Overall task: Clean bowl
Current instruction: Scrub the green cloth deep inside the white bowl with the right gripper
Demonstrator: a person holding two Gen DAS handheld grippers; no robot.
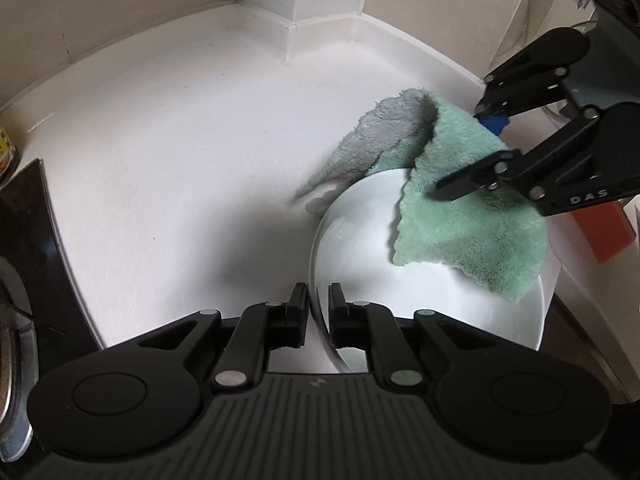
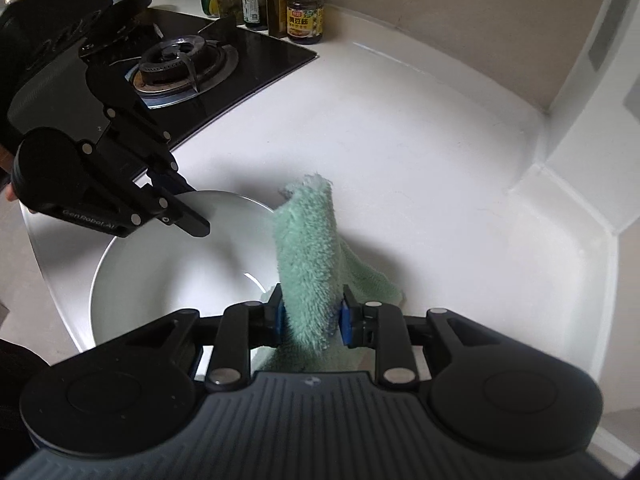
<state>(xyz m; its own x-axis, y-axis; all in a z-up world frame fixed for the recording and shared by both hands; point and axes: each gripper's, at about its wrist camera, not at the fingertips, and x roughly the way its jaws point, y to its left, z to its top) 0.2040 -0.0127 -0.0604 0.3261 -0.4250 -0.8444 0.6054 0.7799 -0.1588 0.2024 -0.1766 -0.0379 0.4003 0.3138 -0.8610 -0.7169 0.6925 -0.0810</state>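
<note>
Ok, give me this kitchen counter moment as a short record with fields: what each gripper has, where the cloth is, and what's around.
surface: white countertop
bowl: round white ceramic bowl, upright on the countertop
left gripper: jaws shut on the bowl's rim
right gripper: jaws shut on the fluffy green cloth
cloth position: draped over the bowl's rim, part inside, part outside
stove: black glass gas hob, beyond the bowl
background: jars and bottles by the wall
</note>
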